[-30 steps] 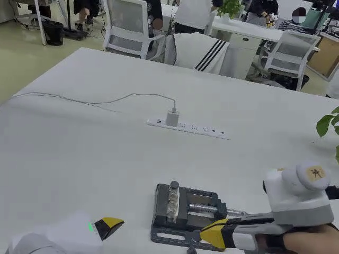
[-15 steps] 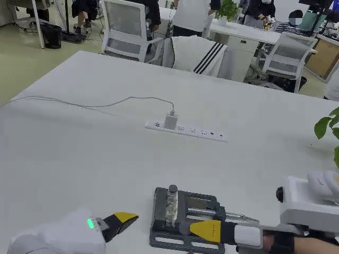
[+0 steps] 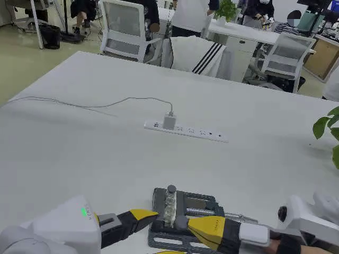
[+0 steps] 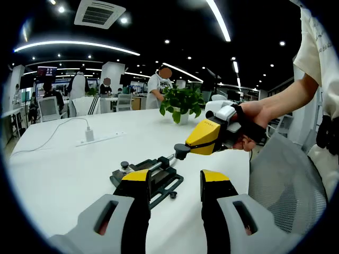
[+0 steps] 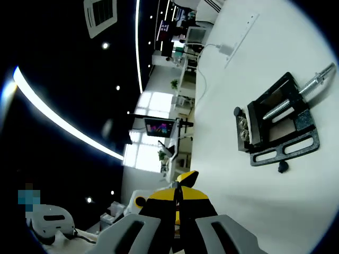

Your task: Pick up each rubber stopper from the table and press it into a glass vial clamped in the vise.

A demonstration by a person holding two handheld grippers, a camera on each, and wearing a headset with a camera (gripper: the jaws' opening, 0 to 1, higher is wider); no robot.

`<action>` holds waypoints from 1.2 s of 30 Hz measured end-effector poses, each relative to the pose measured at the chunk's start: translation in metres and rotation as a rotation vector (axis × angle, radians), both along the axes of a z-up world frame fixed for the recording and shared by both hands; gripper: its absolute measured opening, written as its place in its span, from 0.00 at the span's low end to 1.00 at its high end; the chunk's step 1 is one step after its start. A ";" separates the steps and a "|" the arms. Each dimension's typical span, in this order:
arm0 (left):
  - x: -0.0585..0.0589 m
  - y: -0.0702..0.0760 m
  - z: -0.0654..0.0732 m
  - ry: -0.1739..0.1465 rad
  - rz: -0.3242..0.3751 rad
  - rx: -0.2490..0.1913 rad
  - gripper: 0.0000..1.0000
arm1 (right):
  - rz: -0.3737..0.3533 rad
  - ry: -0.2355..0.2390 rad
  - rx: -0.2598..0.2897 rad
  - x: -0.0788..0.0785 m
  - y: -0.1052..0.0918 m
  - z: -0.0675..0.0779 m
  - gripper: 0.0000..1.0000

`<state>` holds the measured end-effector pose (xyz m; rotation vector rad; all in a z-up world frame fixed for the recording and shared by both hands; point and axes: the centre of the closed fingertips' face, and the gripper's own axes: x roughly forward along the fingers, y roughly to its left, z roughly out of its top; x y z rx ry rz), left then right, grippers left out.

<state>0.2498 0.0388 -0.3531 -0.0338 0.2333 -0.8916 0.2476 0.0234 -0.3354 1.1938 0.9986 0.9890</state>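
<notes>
Right tool [image 3: 194,226], closed, and open left tool [image 3: 151,215] have seemingly edged nearer the vise [image 3: 199,202].

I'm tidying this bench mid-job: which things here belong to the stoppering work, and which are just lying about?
Job:
dark grey metal vise
clear glass vial clamped in it
small black rubber stopper on the table

Lying about:
white power strip
white charger plug with grey cable
green potted plant

- The worktop [image 3: 106,159] is seen as smooth, matt white.
- The vise [image 3: 159,201] is made of dark, matt metal; its screw [image 5: 283,106] is bright, threaded metal.
- The vial [image 3: 170,203] is clear glass.
- The stopper [image 3: 180,225] is dull grey rubber.
- The fingers [image 4: 139,211] are moulded in black and yellow plastic, faintly glossy.
</notes>
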 end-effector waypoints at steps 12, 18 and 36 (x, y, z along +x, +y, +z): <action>-0.002 -0.005 0.011 0.005 -0.018 -0.069 0.14 | -0.023 0.111 0.044 -0.005 0.003 -0.003 0.00; -0.004 -0.006 0.013 0.003 -0.024 -0.082 0.10 | -0.033 0.118 0.047 -0.005 0.001 -0.003 0.00; -0.007 -0.009 0.014 -0.010 -0.054 -0.077 0.05 | -0.026 0.142 0.050 -0.010 0.002 -0.008 0.00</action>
